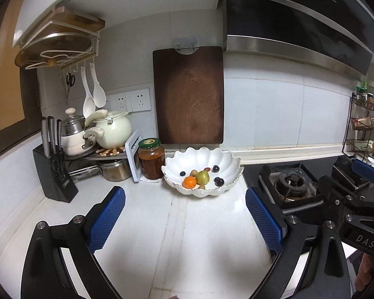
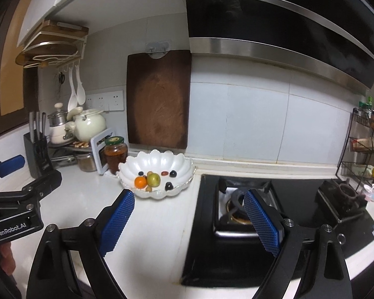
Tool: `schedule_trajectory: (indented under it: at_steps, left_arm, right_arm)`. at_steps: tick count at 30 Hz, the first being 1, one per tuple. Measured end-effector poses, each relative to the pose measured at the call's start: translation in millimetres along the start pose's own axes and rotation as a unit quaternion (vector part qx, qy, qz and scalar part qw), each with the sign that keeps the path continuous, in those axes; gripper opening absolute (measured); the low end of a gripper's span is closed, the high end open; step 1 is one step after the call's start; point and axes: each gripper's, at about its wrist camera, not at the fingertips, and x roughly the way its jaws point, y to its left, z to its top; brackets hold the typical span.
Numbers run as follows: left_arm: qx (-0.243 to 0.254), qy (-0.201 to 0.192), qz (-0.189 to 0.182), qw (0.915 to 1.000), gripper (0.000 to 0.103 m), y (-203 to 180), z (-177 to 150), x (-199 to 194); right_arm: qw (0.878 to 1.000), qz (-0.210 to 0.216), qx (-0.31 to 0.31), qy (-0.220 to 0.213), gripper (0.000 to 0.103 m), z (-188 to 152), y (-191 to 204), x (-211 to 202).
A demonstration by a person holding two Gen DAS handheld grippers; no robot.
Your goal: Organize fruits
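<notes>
Mixed fruits (image 1: 203, 177) inside white scalloped bowl (image 1: 202, 156)

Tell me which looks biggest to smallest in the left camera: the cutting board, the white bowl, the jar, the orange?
1. cutting board
2. white bowl
3. jar
4. orange

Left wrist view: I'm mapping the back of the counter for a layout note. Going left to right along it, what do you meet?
Knife block → cream kettle → jar with a green lid → white scalloped bowl holding the fruit → gas burner → the right gripper → wire spice rack.
</notes>
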Motion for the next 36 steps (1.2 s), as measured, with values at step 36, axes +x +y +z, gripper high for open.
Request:
schedule_trajectory:
  at_steps: [36]
  left_arm:
    - [0.003, -0.012, 0.0, 0.9999, 0.103, -3, -39, -82]
  right_arm:
    - [1.0, -0.005, 0.016, 0.0, 0.091, -46, 0, -81]
